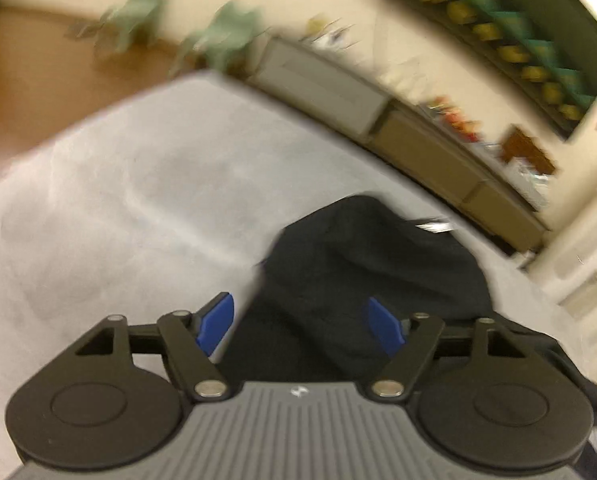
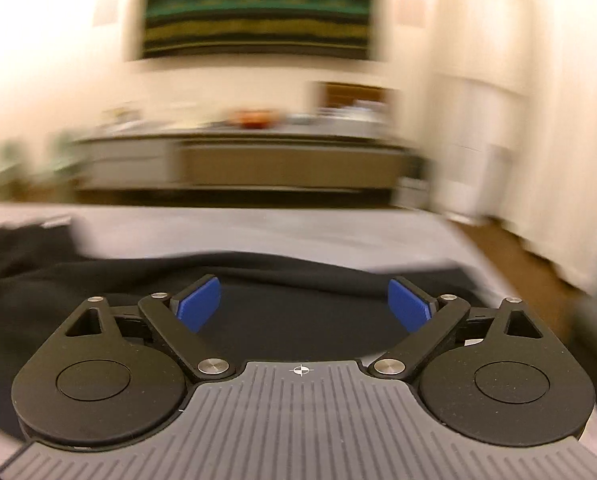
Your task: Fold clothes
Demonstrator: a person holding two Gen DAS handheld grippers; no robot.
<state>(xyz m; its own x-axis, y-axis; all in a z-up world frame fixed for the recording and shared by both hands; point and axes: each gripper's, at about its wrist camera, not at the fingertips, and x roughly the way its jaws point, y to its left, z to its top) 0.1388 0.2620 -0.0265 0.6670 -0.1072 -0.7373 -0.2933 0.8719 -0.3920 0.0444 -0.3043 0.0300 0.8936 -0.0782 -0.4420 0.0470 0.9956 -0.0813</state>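
Left tool (image 1: 300, 322) spread wide, right tool (image 2: 305, 303) likewise, black garment (image 1: 362, 264) beneath, blurred room beyond

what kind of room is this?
Probably a home bedroom or living room: a grey-covered bed or table holding a black garment, a long low cabinet along the wall, and a patterned wall hanging.

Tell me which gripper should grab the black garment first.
Right, probably. The right gripper, open, has the black garment spread straight across its front; the left gripper, also open, sees it bunched and off-centre.
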